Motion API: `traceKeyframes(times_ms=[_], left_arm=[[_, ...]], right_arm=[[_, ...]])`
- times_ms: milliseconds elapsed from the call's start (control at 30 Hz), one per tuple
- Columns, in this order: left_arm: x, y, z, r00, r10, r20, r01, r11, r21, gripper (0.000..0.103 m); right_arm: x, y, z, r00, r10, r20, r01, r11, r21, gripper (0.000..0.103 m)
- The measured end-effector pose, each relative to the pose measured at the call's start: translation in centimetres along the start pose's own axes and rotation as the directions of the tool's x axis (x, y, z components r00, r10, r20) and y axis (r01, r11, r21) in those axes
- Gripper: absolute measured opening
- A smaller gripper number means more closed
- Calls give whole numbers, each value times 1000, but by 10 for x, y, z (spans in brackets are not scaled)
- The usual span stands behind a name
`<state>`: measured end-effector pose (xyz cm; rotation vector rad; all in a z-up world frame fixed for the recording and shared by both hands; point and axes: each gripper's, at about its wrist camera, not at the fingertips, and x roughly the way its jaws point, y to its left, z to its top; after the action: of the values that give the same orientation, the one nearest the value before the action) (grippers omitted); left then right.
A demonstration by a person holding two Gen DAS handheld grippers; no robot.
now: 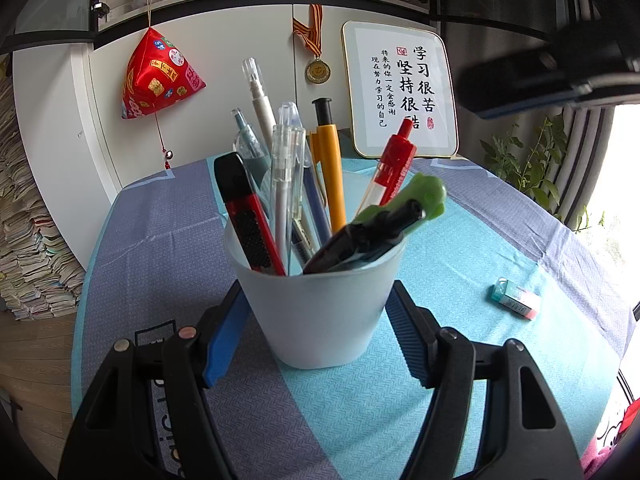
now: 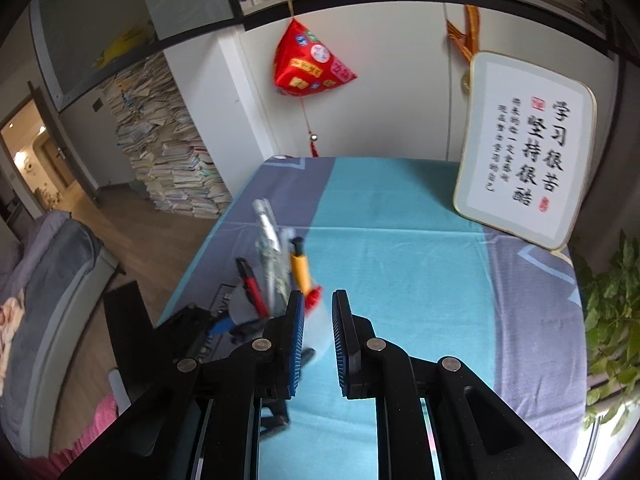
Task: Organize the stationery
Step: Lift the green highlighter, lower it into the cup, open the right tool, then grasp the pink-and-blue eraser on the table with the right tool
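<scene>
A translucent white cup [image 1: 320, 312] stands on the table, full of pens, a red utility knife [image 1: 250, 220], an orange pen [image 1: 330, 168] and a green-topped black pen [image 1: 384, 220]. My left gripper [image 1: 316, 320] is shut on the cup, blue pads against both sides. An eraser [image 1: 516, 298] in a teal and pink sleeve lies on the cloth to the right. My right gripper [image 2: 316, 312] is open and empty, raised above the table; it shows as a dark shape in the left wrist view [image 1: 540, 80]. The cup [image 2: 316, 328] is blurred below it.
The table has a teal and grey-blue cloth [image 1: 460, 248]. A framed calligraphy board [image 1: 400, 88] leans on the white cabinet at the back. A red hanging ornament [image 1: 158, 76] and a medal [image 1: 318, 70] hang there. A plant [image 2: 612, 304] is at right, book stacks [image 2: 168, 152] at left.
</scene>
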<state>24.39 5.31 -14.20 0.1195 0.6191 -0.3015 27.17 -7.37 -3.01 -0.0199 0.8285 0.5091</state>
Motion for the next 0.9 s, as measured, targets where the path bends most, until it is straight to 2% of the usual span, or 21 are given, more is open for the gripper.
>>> traceKeyframes(times_ms=[167,400,533,633,667,767,900], left_arm=[[0,0,0,1000,0,0,0,1000,0,68],[0,0,0,1000,0,0,0,1000,0,68],[1,0,0,1000,-2,-3,2,1000,-1,68],[1,0,0,1000,-1,-3,1,1000,-1,68],[1,0,0,1000,-2,-3,2,1000,-1,68],[1,0,0,1000,-2,-3,2,1000,-2,69],[2,-1,-1,1000,-3,-6,3,1000,-3,69]], right_arm=[[-6,-27,-21,998,-52,-31,52,999,6,14],[15,-65,-75,986,-95,-139,103,993,52,14],[24,-75,-106,977,-111,-182,120,992,40,14],[25,-75,-117,974,-125,-188,130,991,11,15],[24,-74,-118,974,-130,-186,132,991,1,19],[22,-70,-122,976,-145,-163,141,989,-35,46],[25,-63,-125,976,-160,-147,151,986,-73,48]])
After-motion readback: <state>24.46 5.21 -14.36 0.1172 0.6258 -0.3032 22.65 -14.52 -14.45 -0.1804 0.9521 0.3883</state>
